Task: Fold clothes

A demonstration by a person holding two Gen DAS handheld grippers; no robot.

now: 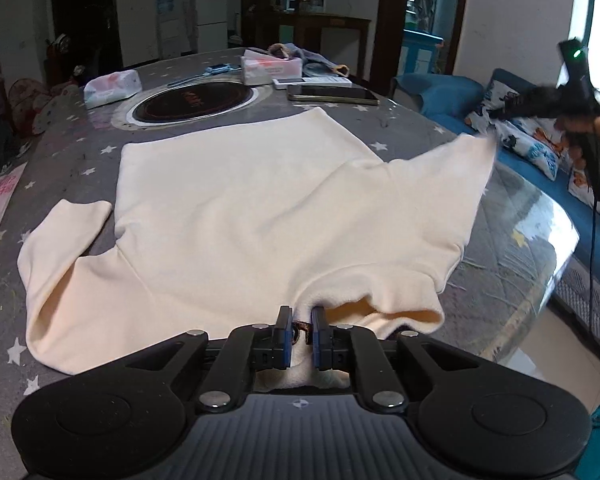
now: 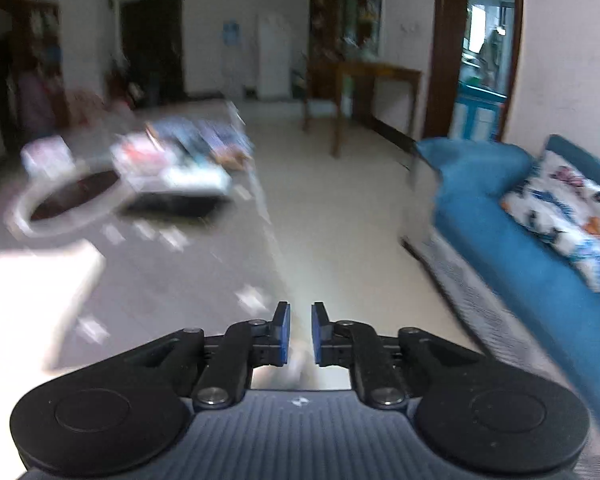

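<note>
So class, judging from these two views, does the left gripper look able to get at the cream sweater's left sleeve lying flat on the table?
Probably yes. The left gripper sits at the cream sweater's collar; the left sleeve lies uncovered on the table, nothing between.

Left view low over table [image 1: 80,152]; right view higher, blurred; both face sofa [image 2: 500,220].

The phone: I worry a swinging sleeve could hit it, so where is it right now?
In the left wrist view the phone lies at the table's far side, just beyond the cream shirt, right of the round cooktop.
</note>
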